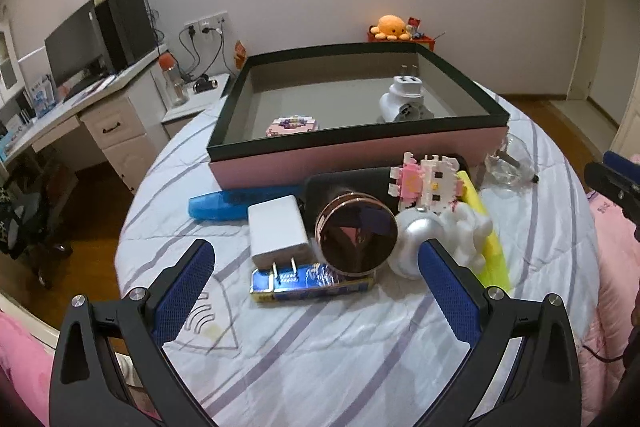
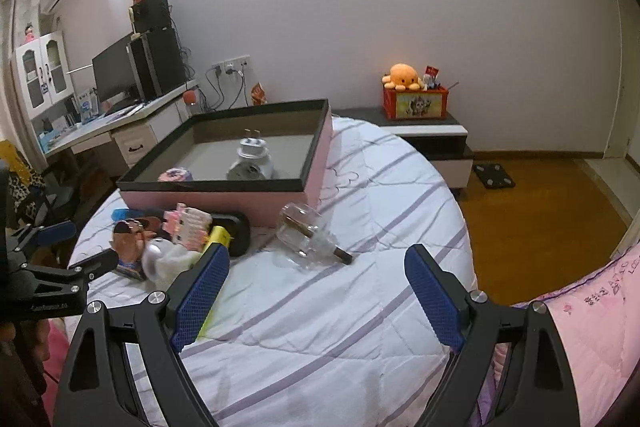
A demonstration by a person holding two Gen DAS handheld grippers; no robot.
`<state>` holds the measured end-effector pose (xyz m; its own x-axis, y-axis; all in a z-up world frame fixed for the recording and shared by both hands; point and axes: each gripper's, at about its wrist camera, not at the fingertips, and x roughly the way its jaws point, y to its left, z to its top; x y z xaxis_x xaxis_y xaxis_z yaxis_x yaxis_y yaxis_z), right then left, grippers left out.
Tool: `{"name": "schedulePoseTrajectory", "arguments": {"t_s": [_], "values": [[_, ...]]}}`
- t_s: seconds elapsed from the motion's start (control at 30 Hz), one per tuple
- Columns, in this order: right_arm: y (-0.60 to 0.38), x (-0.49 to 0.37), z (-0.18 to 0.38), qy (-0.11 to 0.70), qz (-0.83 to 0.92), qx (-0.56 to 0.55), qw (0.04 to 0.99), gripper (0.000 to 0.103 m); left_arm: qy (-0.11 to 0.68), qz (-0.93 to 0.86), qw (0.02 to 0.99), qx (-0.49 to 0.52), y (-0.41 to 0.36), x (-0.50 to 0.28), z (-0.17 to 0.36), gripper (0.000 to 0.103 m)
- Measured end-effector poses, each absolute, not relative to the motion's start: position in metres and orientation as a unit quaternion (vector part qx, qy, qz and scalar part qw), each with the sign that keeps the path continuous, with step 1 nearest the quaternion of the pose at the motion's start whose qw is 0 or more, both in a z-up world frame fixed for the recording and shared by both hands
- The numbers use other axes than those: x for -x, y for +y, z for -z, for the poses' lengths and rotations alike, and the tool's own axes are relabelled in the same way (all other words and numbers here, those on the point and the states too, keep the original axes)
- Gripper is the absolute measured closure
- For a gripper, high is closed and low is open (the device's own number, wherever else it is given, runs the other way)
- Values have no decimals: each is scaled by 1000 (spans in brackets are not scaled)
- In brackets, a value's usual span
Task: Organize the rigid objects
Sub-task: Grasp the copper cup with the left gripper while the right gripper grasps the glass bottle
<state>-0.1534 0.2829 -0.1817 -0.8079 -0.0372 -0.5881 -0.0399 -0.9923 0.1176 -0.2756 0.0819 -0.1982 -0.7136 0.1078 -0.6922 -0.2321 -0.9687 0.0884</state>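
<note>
Over the bedspread (image 1: 320, 347) — both claws wide, empty.

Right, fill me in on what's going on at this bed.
A person is tidying small items into a pink box on the bed, a gripper in each hand. The left gripper is open, facing a pile in front of the box: a white charger, a round compact, a block toy. The right gripper is open, facing a clear glass piece. Nothing is held; a plug adapter already sits in the box.

Left gripper (image 1: 316, 267) and right gripper (image 2: 316, 279) — both spread wide, empty
</note>
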Motion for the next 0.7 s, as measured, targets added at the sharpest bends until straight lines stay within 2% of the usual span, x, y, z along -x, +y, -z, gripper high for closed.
{"name": "schedulePoseTrajectory", "arguments": {"t_s": [0.17, 0.3, 0.4, 0.53, 0.6, 0.7], "values": [[292, 166, 192, 71, -944, 323, 2, 12, 103, -916, 88, 376, 89, 289, 206, 8], [296, 174, 198, 75, -940, 331, 2, 12, 104, -913, 97, 382, 90, 297, 208, 26], [297, 178, 201, 77, -939, 336, 0, 12, 118, -904, 100, 399, 93, 304, 215, 34], [296, 183, 205, 76, -937, 341, 0, 12, 134, -903, 99, 397, 97, 306, 221, 38], [296, 188, 209, 74, -934, 349, 1, 12, 134, -903, 110, 393, 98, 304, 220, 53], [294, 198, 213, 68, -931, 358, 3, 12, 135, -902, 123, 392, 98, 300, 217, 55]]}}
